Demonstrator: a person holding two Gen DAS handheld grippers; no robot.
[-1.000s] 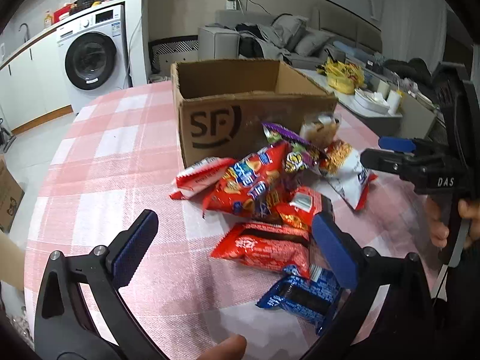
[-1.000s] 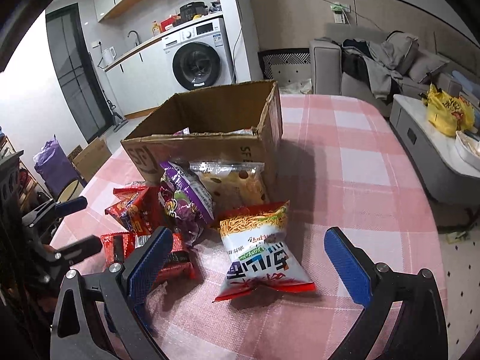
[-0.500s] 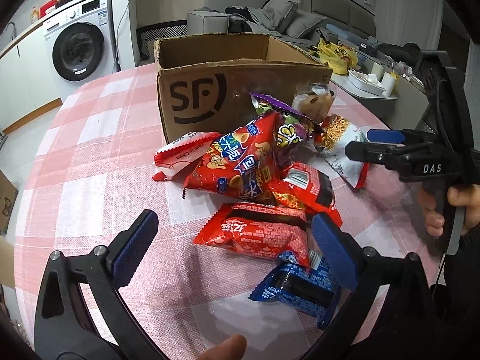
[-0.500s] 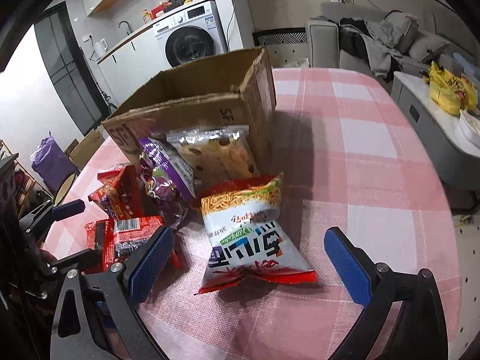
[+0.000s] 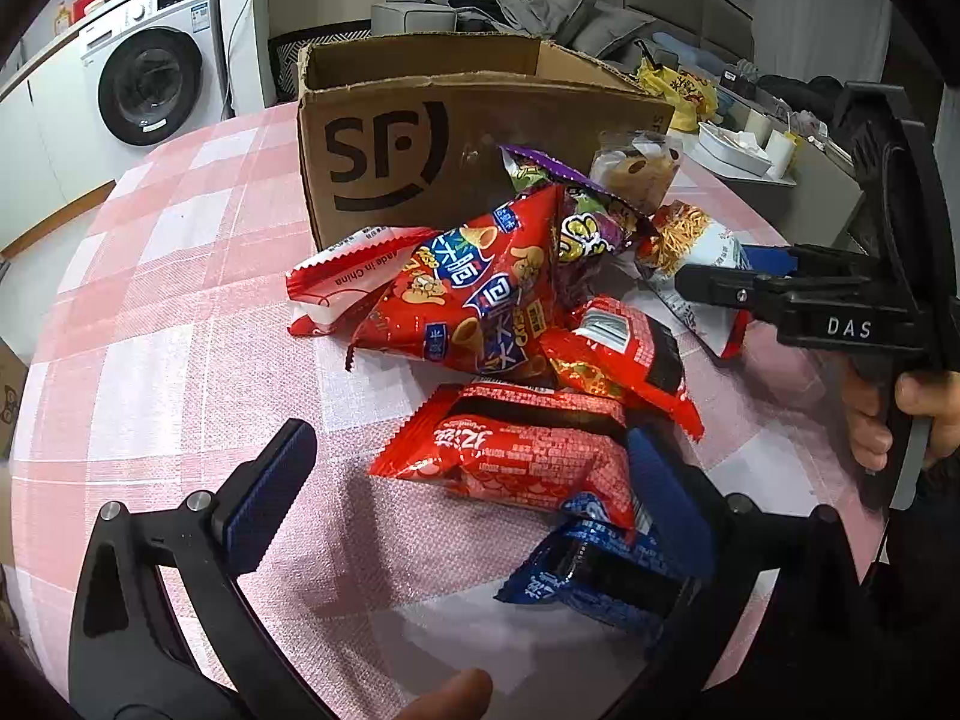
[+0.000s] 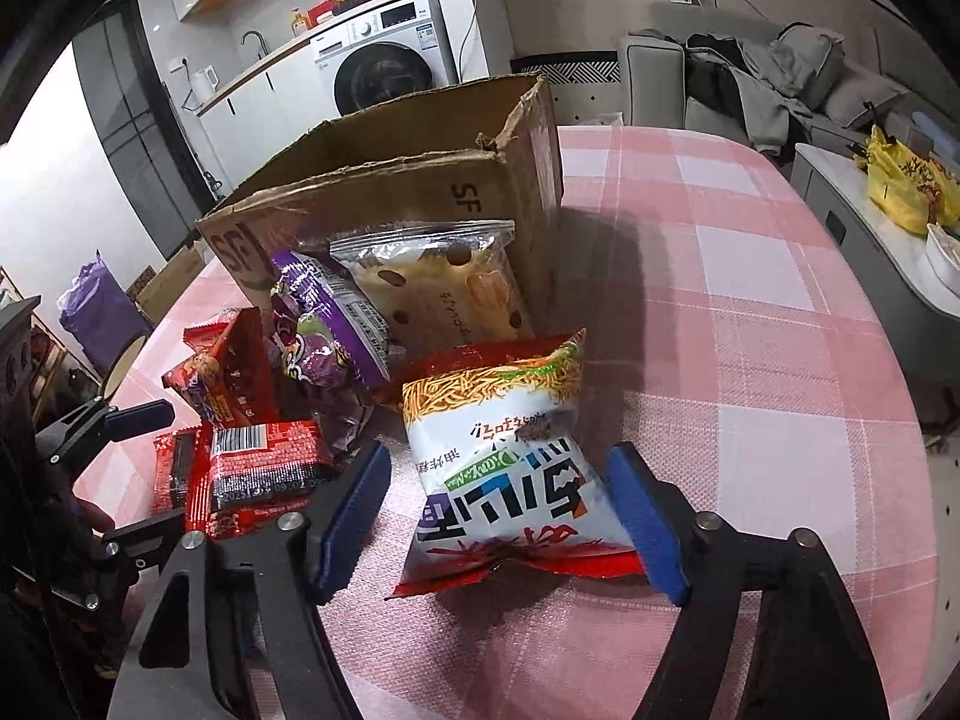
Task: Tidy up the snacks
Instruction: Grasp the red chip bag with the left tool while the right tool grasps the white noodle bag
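Observation:
A pile of snack bags lies on the pink checked table in front of an open SF cardboard box (image 5: 456, 120). My left gripper (image 5: 468, 498) is open, its fingers either side of a flat red packet (image 5: 516, 450), with a blue packet (image 5: 594, 570) under the right finger. My right gripper (image 6: 498, 516) is open around a white and red noodle snack bag (image 6: 510, 468), pads close to its sides. Behind it lie a purple bag (image 6: 324, 330) and a clear bread bag (image 6: 444, 294) against the box (image 6: 420, 186). A large red chips bag (image 5: 474, 294) tops the pile.
The right gripper shows in the left wrist view (image 5: 750, 282) at the right of the pile. A washing machine (image 5: 150, 90) and a sofa (image 6: 756, 78) stand beyond the table. A side counter with a yellow bag (image 6: 906, 180) is to the right.
Both grippers have moved forward and down toward the pile. The right jaws have narrowed around the noodle bag. The left gripper now straddles the flat red packet.

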